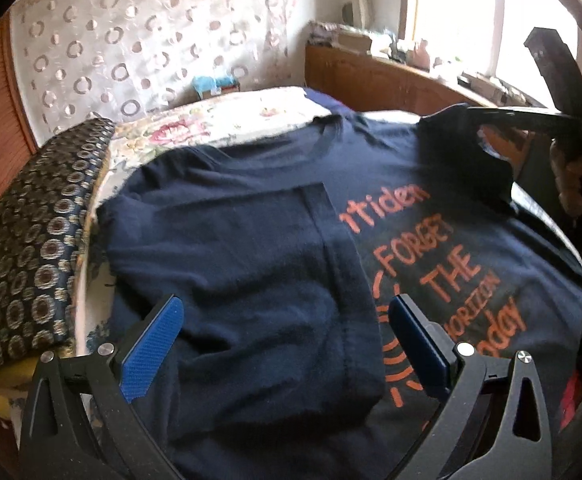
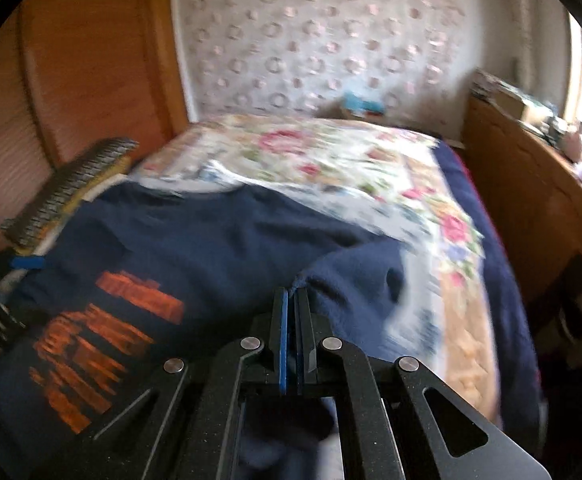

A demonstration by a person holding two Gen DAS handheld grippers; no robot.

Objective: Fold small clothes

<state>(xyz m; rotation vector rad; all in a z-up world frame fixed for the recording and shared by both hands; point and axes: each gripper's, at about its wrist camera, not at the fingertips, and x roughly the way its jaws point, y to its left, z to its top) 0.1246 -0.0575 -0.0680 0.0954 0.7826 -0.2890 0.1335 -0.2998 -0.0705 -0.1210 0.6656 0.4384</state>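
On the bed (image 2: 331, 152), only right gripper (image 2: 294, 294) pinches T-shirt (image 2: 195, 236).

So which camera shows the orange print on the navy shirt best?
The left wrist view: the orange print on the navy T-shirt is sharp enough to read "FORGET THE". The right wrist view shows the same print only at the lower left, smeared by motion blur and unreadable.

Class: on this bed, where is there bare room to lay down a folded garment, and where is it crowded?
Free: the floral bedspread beyond the navy T-shirt, bordered by the patterned wall and the wooden cabinet. Crowded: the near end, under the shirt, with the patterned pillow along one side.
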